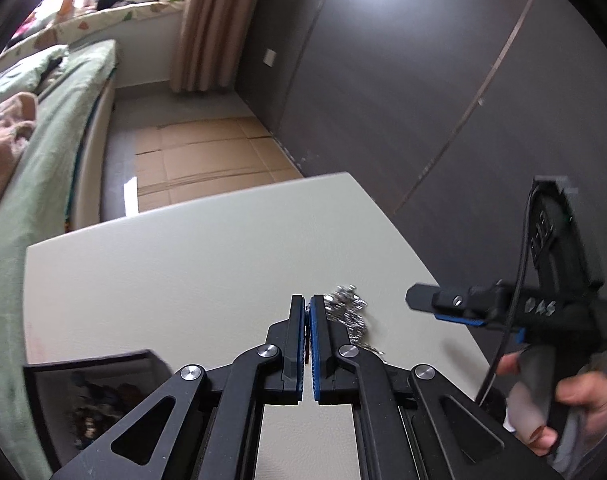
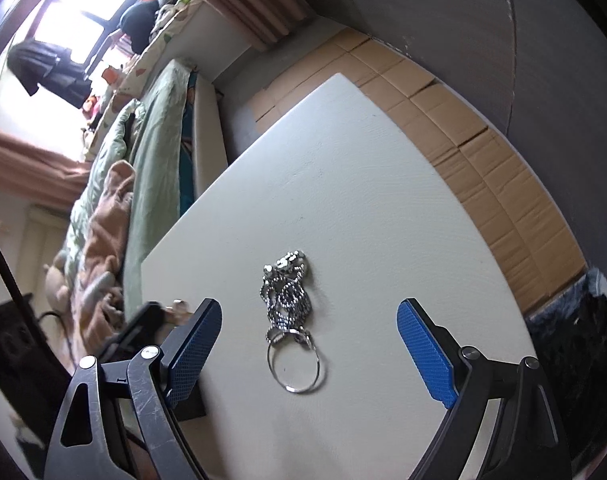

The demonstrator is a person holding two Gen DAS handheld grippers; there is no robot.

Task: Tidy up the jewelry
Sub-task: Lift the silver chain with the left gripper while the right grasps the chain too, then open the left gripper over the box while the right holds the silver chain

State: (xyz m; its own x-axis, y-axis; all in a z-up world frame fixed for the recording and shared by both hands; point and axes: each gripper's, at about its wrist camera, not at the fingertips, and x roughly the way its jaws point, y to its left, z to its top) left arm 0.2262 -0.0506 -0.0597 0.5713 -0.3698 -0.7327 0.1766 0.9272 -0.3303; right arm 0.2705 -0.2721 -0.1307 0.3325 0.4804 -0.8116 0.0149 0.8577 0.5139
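Chain [image 2: 286,296] with rings on table [image 2: 383,200], between spread right tool [image 2: 309,320] pads, left tool [image 1: 307,308] pressed together beside it

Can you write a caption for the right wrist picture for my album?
Open right claw hovering over a silver ball chain and ring on the white table.

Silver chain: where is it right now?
The silver chain lies bunched on the white table, centred ahead of the open right gripper, its rings nearest the camera.

A chain necklace [image 2: 286,298] lay bunched on the table [image 2: 363,184], its rings [image 2: 297,364] at the near end, the box [image 1: 99,400] left of it.
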